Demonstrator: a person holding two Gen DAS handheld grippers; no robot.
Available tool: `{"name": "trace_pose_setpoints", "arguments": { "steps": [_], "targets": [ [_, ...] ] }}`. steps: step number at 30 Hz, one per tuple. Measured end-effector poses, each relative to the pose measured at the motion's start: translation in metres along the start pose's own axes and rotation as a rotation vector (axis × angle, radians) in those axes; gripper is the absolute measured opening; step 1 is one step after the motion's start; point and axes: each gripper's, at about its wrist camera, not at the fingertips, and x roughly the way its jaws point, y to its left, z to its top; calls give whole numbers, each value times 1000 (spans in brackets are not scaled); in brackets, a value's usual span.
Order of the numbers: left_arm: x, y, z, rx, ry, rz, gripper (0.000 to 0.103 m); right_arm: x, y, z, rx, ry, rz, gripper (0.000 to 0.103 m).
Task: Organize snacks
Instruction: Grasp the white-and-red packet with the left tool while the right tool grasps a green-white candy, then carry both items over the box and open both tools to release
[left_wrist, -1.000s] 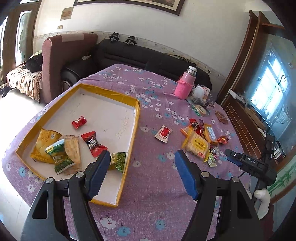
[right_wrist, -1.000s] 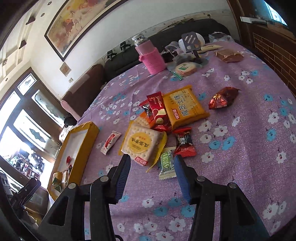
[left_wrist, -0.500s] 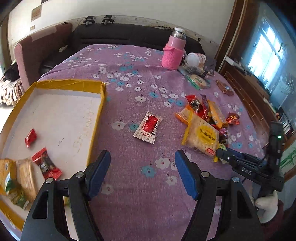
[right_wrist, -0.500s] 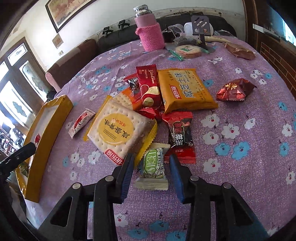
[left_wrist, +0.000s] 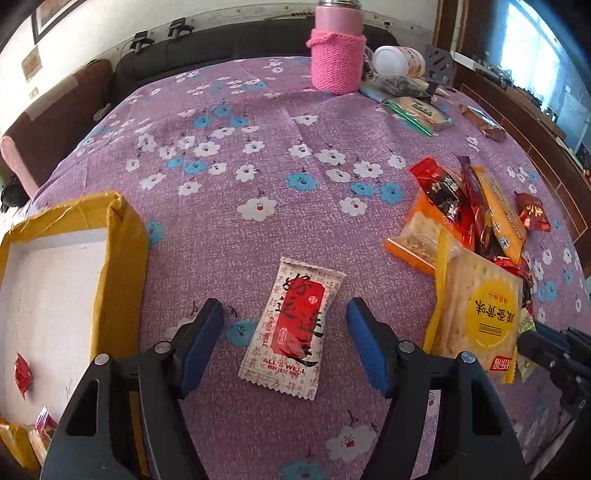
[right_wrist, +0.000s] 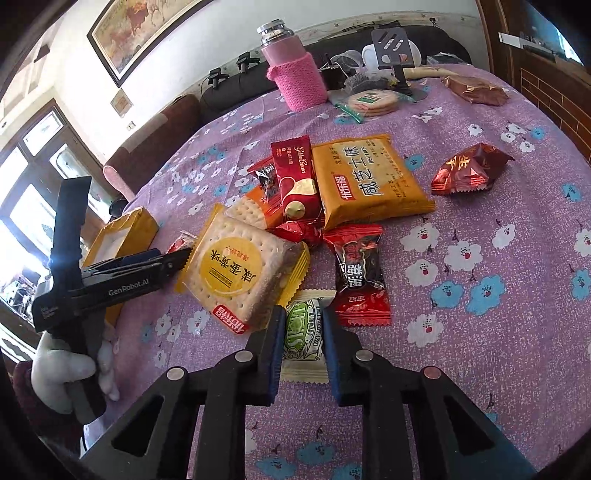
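Observation:
A white packet with a red label (left_wrist: 295, 325) lies flat on the purple flowered cloth, between the jaws of my left gripper (left_wrist: 284, 306). Those jaws are closing, and both blue pads still stand clear of it. My right gripper (right_wrist: 303, 312) is closing too, its pads pressing the sides of a small green-and-white packet (right_wrist: 301, 332) at the near edge of the snack pile. A cracker pack with a round yellow label (right_wrist: 243, 266) lies just left of it. The yellow-walled tray (left_wrist: 125, 240) holds small red sweets (left_wrist: 22, 373).
The pile also has an orange cracker pack (right_wrist: 369, 181), a dark red sweet (right_wrist: 362, 273) and a red foil packet (right_wrist: 469, 170). A pink knitted flask (left_wrist: 336, 62), a biscuit bag (right_wrist: 373, 101) and clutter stand at the back. A gloved hand (right_wrist: 62, 365) holds the left gripper.
My left gripper swung right from over the tray and sank over the white-and-red packet, its jaws narrowing. My right gripper dropped onto the green-and-white packet and closed on it.

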Motion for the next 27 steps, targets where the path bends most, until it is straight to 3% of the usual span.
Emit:
{"name": "trace_pose_setpoints", "arguments": {
  "steps": [3,7,11,17,21,27],
  "targets": [
    [-5,-6,2,23,1,-20,27,-5,2,0,-3,-13,7,21],
    [-15,-10,-2,10,-12,-48,25,-15,6,-3,-2,-30,16,21],
    [-48,-3,-10,-58,-73,-129,25,-30,10,-6,3,-51,36,21],
    [-137,20,-31,-155,-230,-278,25,-69,41,-3,-41,-118,96,20],
    [-204,53,-49,-215,-343,-327,25,-102,75,-1,-90,-163,173,20],
    [-311,121,-72,-288,-518,-258,26,-170,147,19,-218,-253,315,20]
  ]
}}
